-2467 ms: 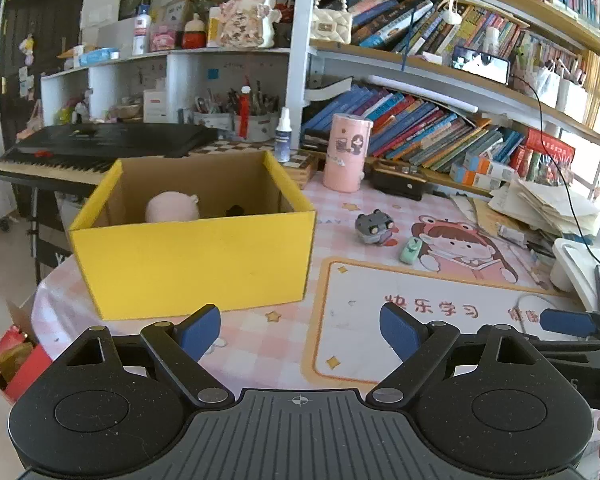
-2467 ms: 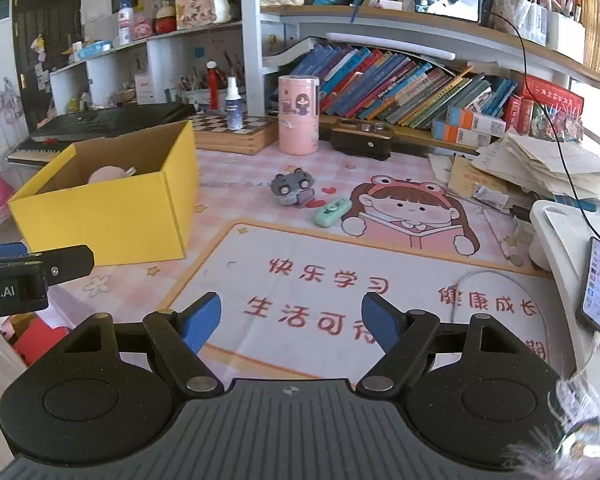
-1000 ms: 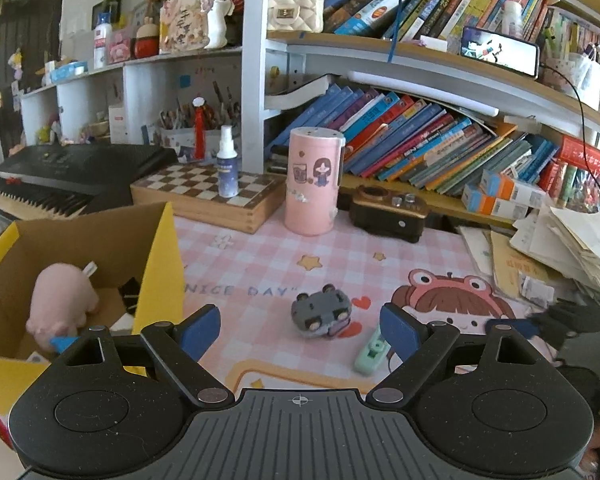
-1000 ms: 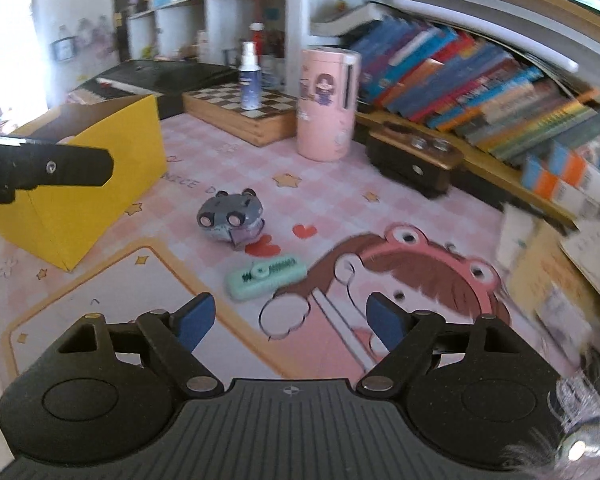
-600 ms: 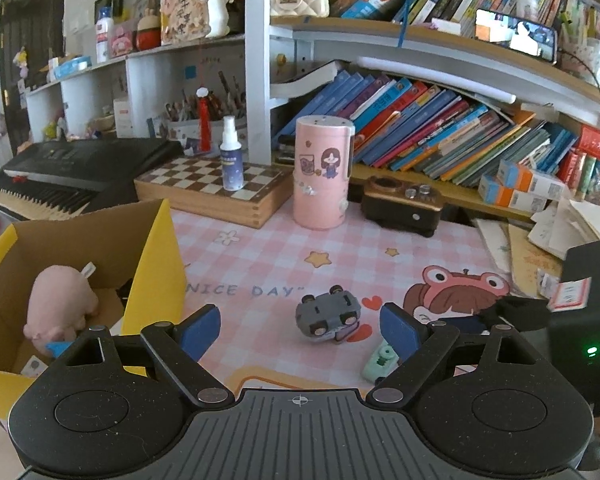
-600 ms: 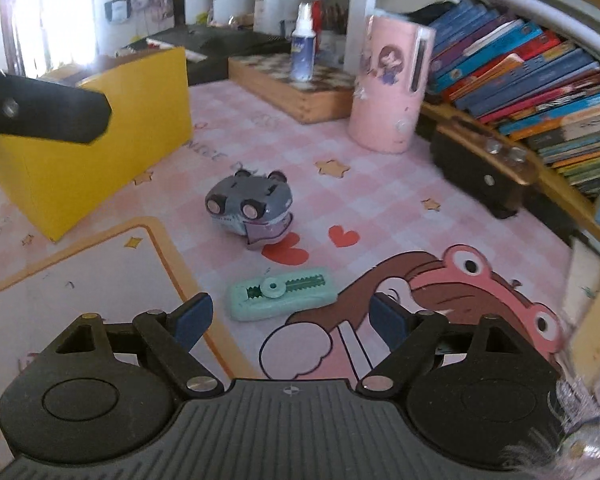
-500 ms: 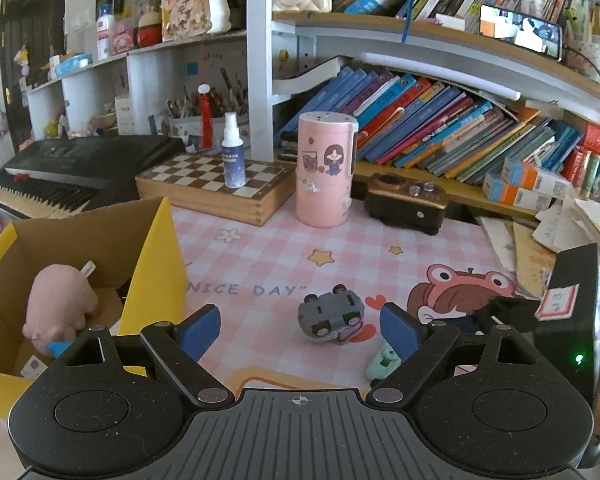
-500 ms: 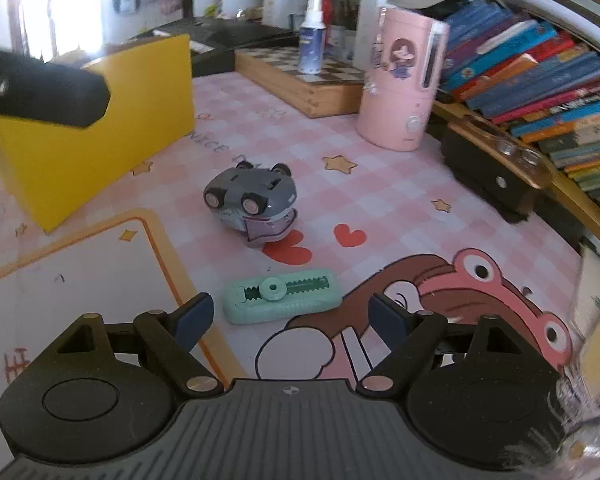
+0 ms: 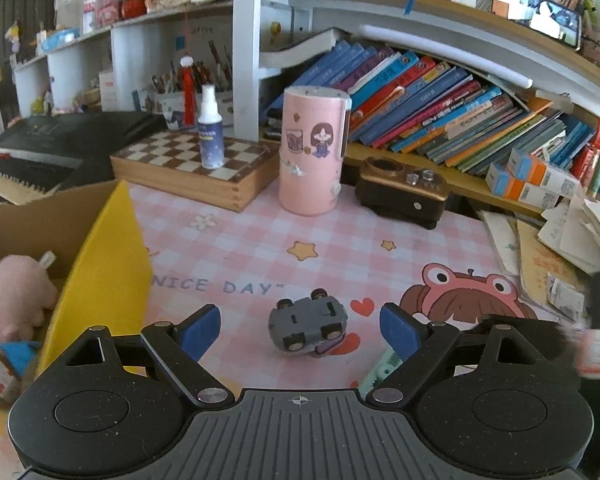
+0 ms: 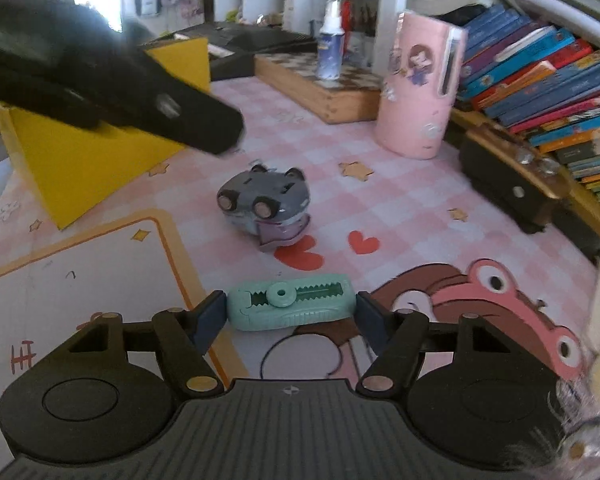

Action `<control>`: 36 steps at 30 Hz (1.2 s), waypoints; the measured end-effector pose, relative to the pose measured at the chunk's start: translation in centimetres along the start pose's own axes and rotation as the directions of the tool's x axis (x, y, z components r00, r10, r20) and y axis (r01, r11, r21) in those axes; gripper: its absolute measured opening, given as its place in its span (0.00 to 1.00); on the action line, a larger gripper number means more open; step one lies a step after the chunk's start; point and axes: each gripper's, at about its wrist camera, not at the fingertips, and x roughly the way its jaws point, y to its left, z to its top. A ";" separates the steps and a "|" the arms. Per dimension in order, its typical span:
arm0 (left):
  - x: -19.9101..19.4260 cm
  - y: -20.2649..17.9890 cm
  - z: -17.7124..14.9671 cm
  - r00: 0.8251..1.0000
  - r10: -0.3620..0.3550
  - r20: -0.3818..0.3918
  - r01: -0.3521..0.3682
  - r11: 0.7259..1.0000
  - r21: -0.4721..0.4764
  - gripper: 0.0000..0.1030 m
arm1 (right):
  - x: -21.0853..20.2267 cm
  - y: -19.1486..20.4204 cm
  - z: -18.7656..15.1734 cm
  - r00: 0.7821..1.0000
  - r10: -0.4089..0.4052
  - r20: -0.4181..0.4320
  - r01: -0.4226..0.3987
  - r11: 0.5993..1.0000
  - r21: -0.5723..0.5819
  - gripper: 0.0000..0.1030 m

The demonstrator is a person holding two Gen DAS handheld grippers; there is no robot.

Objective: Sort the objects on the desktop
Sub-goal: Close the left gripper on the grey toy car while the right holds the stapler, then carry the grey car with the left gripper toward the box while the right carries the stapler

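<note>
Between right claw [image 10: 291, 316] pads: green correction tape [image 10: 291, 306].

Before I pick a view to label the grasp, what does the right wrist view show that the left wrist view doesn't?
Only the right wrist: the whole mint correction tape spanning the right gripper from pad to pad. Only the left wrist: the pink plush inside the yellow box, and the left gripper open and empty. Both: the overturned grey toy car, pink canister, spray bottle.

Home study: crammed bookshelves [image 9: 440, 100], keyboard piano [image 9: 52, 148].
</note>
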 end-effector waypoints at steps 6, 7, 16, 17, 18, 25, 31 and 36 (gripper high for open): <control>4.1 -0.2 -0.3 0.998 0.006 -0.062 -0.007 1.000 -0.012 0.86 | -1.9 -0.7 -0.6 0.998 -0.061 0.000 0.061 0.997 0.056 0.66; 4.7 -0.3 -0.4 0.997 0.008 -0.073 -0.009 1.000 -0.014 0.86 | -2.2 -0.8 -0.7 0.998 -0.063 0.002 0.063 0.996 0.066 0.66; 8.1 -0.1 -0.6 0.993 0.016 -0.121 -0.026 0.997 -0.078 0.85 | -3.8 -1.5 -1.0 0.998 -0.064 0.025 0.061 0.990 0.125 0.65; 8.3 -0.1 -0.6 0.992 0.019 -0.124 -0.029 0.996 -0.080 0.85 | -3.9 -1.5 -1.0 0.998 -0.064 0.025 0.060 0.990 0.129 0.65; 8.5 -0.1 -0.6 0.992 0.021 -0.127 -0.032 0.996 -0.082 0.84 | -3.9 -1.5 -1.0 0.998 -0.064 0.026 0.061 0.989 0.131 0.65; 9.0 -0.1 -0.7 0.991 0.007 -0.136 -0.016 0.998 -0.069 0.62 | -4.2 -1.5 -1.0 0.998 -0.065 0.020 0.061 0.988 0.145 0.65; 6.8 0.2 -0.6 0.995 -0.029 -0.098 0.021 0.997 -0.074 0.62 | -4.6 -1.3 -1.0 0.996 -0.086 0.019 0.082 0.984 0.158 0.65; 3.9 0.5 -0.5 0.996 -0.065 -0.055 0.060 0.995 -0.082 0.62 | -5.4 -1.0 -1.1 0.995 -0.099 0.029 0.092 0.980 0.175 0.65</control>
